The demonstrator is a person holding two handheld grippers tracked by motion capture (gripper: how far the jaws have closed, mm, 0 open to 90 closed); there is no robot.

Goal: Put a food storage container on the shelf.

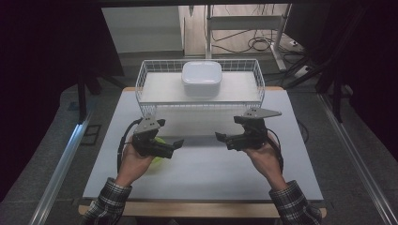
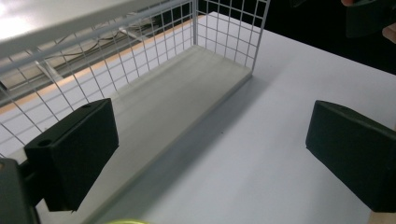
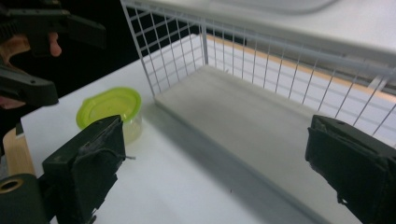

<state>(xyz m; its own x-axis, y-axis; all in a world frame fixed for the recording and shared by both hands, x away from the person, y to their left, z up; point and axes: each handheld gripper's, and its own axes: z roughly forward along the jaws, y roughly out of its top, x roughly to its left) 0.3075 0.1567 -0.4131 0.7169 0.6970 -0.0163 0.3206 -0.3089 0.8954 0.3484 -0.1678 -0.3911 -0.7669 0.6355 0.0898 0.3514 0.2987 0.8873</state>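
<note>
A white wire rack (image 1: 146, 89) stands at the back of the white table top (image 1: 202, 173), with a white lidded box (image 1: 202, 78) on its upper level. A small tub with a yellow-green lid (image 3: 109, 106) sits on the table near the rack's left corner, partly hidden behind my left gripper (image 1: 172, 146) in the high view. That gripper is open and empty, pointing right toward the rack's lower board (image 2: 187, 98). My right gripper (image 1: 224, 140) faces it from the right, also open with nothing between its fingers. In their own views the left gripper (image 2: 212, 140) and the right gripper (image 3: 215, 154) both look at the rack (image 3: 177, 42).
The table's wooden front edge (image 1: 197, 209) lies between the person's plaid sleeves. Metal rails (image 1: 61, 164) run along the floor on both sides. Cables (image 1: 256, 44) and a frame stand behind the rack. Bare table lies between the two grippers.
</note>
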